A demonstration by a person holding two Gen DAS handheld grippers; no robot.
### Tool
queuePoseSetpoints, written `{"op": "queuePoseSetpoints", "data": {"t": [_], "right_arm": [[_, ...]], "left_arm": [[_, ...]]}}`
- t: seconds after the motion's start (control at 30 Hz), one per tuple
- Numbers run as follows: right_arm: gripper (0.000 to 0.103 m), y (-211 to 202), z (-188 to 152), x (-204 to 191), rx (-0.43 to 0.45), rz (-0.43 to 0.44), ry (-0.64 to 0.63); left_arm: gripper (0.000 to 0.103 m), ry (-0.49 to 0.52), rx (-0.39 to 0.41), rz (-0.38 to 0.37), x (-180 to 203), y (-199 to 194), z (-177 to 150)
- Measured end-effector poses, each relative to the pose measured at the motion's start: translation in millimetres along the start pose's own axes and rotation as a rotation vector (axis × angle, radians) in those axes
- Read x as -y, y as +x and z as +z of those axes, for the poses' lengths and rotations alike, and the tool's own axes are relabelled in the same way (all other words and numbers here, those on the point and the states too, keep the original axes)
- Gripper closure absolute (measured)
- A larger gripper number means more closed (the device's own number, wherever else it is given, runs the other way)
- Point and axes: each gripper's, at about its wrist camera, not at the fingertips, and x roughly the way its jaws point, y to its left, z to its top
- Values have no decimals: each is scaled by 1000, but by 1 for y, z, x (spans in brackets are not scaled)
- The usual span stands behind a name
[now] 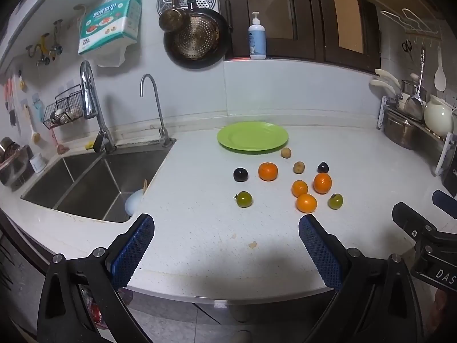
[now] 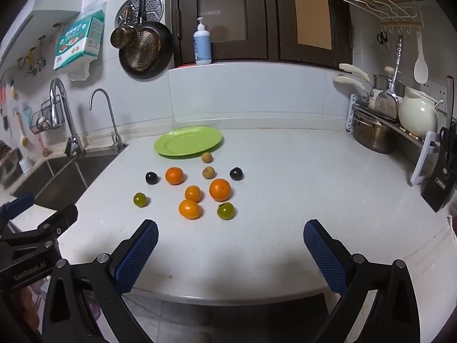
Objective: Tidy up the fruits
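An empty green plate (image 1: pixel 252 136) (image 2: pixel 188 141) lies near the back of the white counter. In front of it sit loose fruits: several oranges (image 1: pixel 268 171) (image 2: pixel 220 189), two dark plums (image 1: pixel 240 174) (image 2: pixel 236 173), two green tomatoes (image 1: pixel 244 199) (image 2: pixel 225 211) and two small brown fruits (image 1: pixel 286 152) (image 2: pixel 206 157). My left gripper (image 1: pixel 227 228) hangs open over the counter's front edge, short of the fruits. My right gripper (image 2: pixel 230 235) is open too, just to the right of the cluster, with nothing between its fingers.
A steel double sink (image 1: pixel 85 185) with two taps lies left of the fruits. A dish rack with a pot (image 2: pixel 371 138) and a white jug (image 2: pixel 415 114) stands at the right, beside a knife block (image 2: pixel 440 180). A soap bottle (image 1: pixel 257 38) sits on the window ledge.
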Motion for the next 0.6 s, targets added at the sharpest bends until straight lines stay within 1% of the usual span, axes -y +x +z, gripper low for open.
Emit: {"op": "queuePoseSetpoints", "data": {"t": [0.6], "right_arm": [[0,-4,0,-6,5,4,-14]], "left_arm": [[0,-6,20,-26,-4,-6,-2]]}}
